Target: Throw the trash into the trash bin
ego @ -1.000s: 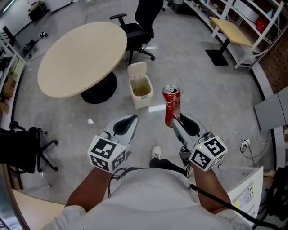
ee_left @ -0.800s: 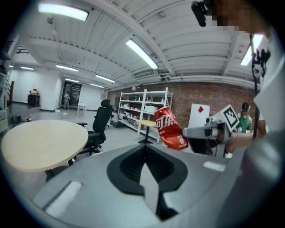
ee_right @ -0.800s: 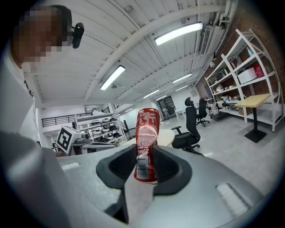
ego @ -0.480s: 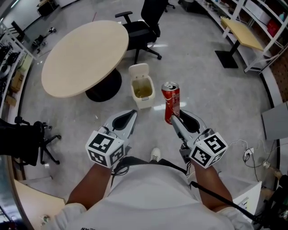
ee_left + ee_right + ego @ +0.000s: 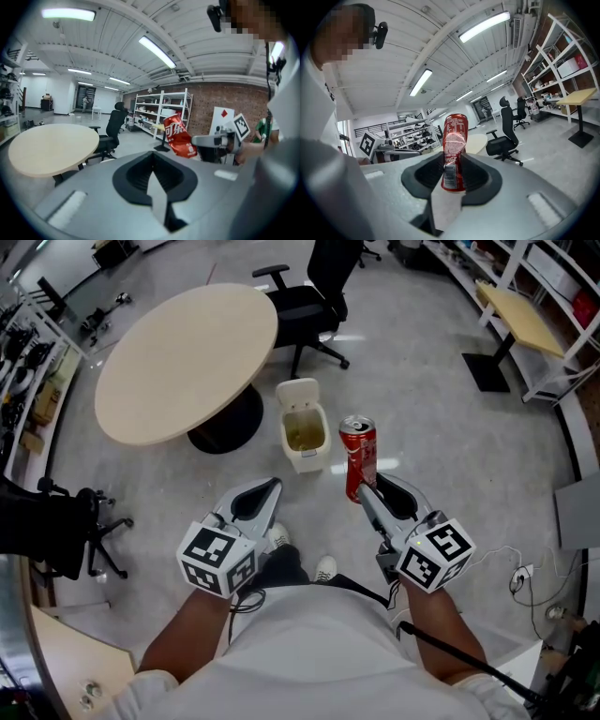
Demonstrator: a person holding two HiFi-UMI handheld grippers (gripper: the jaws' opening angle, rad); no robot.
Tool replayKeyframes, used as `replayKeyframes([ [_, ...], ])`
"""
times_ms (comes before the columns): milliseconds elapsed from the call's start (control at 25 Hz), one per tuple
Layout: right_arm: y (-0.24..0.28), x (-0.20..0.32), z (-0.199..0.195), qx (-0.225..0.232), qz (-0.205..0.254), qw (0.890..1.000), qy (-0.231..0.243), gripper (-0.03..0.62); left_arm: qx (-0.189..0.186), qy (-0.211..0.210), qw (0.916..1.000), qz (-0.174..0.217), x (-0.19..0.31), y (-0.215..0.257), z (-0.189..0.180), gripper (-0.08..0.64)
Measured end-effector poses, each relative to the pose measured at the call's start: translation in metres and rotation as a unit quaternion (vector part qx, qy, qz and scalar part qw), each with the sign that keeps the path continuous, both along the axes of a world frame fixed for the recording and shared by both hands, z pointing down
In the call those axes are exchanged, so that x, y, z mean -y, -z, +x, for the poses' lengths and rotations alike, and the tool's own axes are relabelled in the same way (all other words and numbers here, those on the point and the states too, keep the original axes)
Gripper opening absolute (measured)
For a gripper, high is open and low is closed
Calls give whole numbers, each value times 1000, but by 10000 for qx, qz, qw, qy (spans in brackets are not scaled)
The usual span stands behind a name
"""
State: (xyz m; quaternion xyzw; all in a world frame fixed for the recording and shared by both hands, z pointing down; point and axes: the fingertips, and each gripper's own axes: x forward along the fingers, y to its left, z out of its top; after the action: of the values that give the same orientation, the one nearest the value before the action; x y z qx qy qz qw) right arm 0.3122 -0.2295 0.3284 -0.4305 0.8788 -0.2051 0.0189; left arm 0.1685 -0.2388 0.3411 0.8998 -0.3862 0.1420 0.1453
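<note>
There is one red can (image 5: 360, 457); one open trash bin (image 5: 305, 432); one round bench (image 5: 187, 362); two black office chairs (image 5: 314, 292) (image 5: 37, 535); two hand-held grippers, left (image 5: 270, 486) and right (image 5: 362, 491).

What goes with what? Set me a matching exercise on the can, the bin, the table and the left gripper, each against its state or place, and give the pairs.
Things:
1. red can
2. trash bin
3. round table
4. left gripper

States:
A. on the floor, lid up
B. held upright in the right gripper
C. nothing between its fingers
D. beige top on a dark pedestal

Pairs: 1-B, 2-A, 3-D, 4-C
</note>
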Motion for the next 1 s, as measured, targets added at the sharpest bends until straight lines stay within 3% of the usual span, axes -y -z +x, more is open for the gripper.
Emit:
replayKeyframes([
  [480,-15,29,-1,-87,-61,9999,-67,109,55,-215,9997,71,35,-12,11,8],
  [1000,-36,84,-14,-92,-416,9990,-141,109,125,-220,9992,-325,83,-38,-6,8],
])
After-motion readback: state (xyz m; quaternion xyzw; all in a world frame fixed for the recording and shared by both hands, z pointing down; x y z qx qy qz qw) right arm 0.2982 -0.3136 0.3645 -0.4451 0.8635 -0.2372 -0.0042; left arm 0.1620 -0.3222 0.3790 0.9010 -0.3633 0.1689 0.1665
